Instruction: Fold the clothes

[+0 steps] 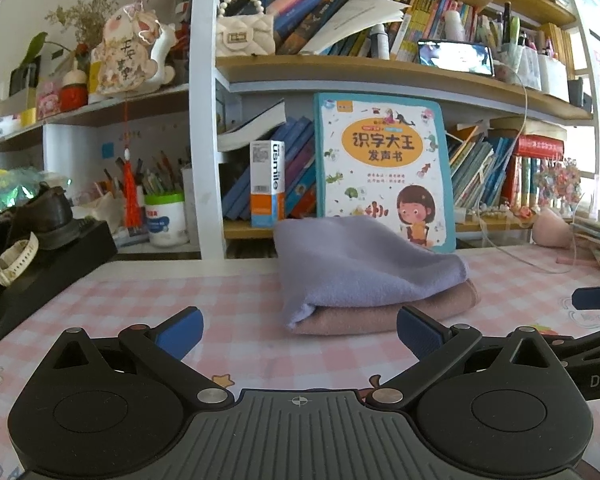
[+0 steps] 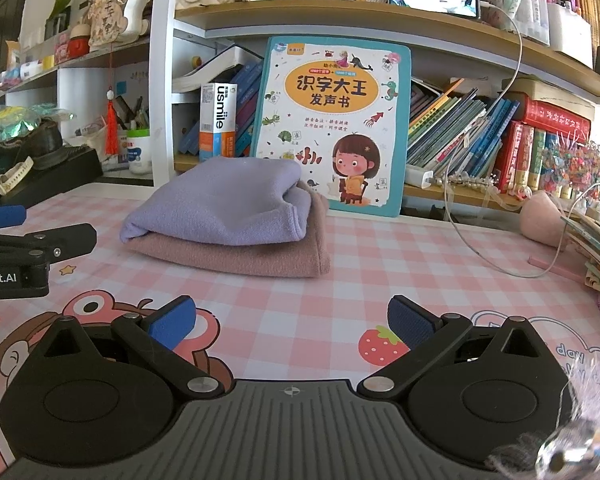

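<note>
Folded lavender fleece cloth (image 1: 364, 264) stacked on folded dusty-pink fleece cloth (image 1: 392, 312), both toward the back edge of the pink-and-white checked cartoon-printed table mat (image 1: 228, 296); lavender piece shifted toward the mat's left side, leaving the pink one's right end bare; stack just in front of, possibly touching, an upright teal-bordered children's board book (image 1: 384, 168) titled "识字大王 发声书", propped against the shelf at the table's back edge; beside it a white-and-orange carton (image 1: 267, 184) lettered "usmile".

Left gripper (image 1: 300, 330) released, blue pads spread wide, nothing between them, low over the mat near the front edge, stack straight ahead and apart from the fingertips; body marked "DA"; from the right wrist view, side label ending "obot.AI".

Right gripper (image 2: 292, 322) likewise splayed and empty, above a printed strawberry (image 2: 380, 344) near the front edge, well apart from the stack.
</note>
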`<act>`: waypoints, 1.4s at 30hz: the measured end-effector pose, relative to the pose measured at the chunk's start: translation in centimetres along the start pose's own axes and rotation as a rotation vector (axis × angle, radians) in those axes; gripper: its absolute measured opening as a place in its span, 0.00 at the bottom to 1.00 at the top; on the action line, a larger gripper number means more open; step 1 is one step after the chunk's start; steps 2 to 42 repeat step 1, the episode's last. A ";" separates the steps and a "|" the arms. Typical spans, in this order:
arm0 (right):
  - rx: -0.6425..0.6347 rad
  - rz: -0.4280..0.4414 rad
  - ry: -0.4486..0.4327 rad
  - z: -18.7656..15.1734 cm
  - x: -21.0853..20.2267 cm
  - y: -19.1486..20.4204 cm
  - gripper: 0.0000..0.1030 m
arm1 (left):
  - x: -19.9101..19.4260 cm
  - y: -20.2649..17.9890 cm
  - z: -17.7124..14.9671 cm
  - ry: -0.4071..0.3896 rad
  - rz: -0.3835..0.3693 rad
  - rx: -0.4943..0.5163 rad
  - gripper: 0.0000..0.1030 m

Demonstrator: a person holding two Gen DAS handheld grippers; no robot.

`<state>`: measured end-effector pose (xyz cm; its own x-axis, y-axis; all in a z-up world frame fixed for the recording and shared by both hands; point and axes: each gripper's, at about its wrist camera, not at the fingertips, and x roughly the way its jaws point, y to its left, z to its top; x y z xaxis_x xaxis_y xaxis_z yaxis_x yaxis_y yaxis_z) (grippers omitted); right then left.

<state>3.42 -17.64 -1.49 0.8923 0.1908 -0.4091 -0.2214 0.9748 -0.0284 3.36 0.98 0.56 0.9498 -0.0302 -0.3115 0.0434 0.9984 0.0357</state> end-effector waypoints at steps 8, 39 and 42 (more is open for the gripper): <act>0.000 0.000 0.000 0.0 0.0 0.0 1.00 | 0.1 0.1 0.0 0.003 -0.004 -0.004 1.00; 0.000 0.000 0.000 0.0 0.0 0.0 1.00 | 0.1 0.1 0.0 0.003 -0.004 -0.004 1.00; 0.000 0.000 0.000 0.0 0.0 0.0 1.00 | 0.1 0.1 0.0 0.003 -0.004 -0.004 1.00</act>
